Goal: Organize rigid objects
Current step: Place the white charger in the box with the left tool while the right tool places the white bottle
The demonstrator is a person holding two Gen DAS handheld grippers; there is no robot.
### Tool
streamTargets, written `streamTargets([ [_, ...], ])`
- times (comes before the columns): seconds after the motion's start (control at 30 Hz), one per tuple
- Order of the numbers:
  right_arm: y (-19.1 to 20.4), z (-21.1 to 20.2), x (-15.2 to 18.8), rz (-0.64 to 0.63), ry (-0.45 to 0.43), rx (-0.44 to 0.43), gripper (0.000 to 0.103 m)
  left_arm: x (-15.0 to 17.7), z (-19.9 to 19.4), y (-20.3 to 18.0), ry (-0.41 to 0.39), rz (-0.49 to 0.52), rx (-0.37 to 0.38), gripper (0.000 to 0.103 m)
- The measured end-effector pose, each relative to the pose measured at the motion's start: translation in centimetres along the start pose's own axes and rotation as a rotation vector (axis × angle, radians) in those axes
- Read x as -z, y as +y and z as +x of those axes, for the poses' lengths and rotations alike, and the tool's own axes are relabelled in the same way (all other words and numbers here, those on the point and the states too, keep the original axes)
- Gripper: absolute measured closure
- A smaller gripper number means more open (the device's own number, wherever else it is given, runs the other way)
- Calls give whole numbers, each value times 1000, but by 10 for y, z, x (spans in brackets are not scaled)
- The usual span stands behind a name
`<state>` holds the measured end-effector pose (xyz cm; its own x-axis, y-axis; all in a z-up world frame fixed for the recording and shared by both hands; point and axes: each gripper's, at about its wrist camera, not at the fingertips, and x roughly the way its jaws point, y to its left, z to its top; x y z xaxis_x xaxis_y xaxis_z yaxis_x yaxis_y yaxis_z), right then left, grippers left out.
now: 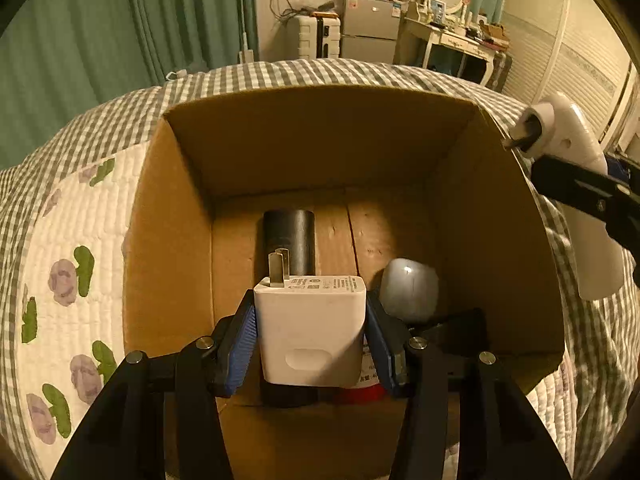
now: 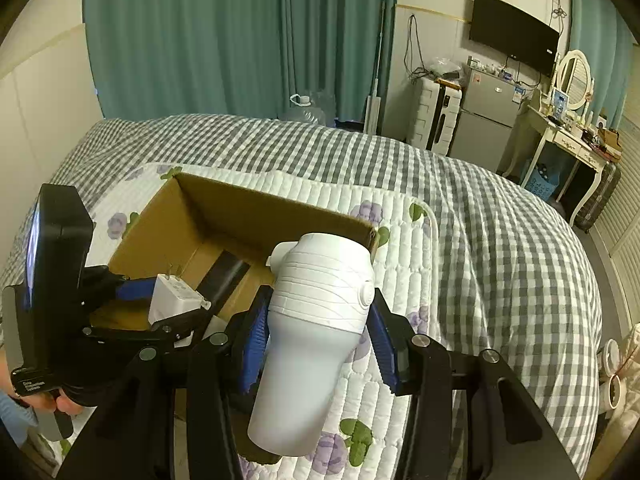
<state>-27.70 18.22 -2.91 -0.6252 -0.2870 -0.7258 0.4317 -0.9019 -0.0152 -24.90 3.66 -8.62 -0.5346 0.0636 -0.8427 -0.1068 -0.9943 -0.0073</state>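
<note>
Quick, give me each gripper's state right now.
Left gripper: closed on the white charger, above the open cardboard box.
Right gripper: closed on the white hair dryer.

Left claw [image 1: 310, 334], right claw [image 2: 320, 340]: both clamped.

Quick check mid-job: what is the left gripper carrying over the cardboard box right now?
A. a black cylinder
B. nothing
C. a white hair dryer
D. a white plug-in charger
D: the left gripper is clamped on the white plug-in charger, prongs pointing forward above the cardboard box; the black cylinder lies inside.
</note>
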Motion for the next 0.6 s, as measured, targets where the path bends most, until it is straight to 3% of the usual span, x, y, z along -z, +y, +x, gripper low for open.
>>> streamTargets([
  [0.17, 6, -5, -5, -15, -10, 11, 57, -5, -27, -4, -66, 45, -6, 44],
  [0.37, 17, -5, -20, -24, -30, 40, 57, -10, -58, 18, -113, -7, -22, 44],
  [0.6, 41, 48, -22, -33, 43, 42, 57, 0, -62, 52, -116, -43, -51, 44],
])
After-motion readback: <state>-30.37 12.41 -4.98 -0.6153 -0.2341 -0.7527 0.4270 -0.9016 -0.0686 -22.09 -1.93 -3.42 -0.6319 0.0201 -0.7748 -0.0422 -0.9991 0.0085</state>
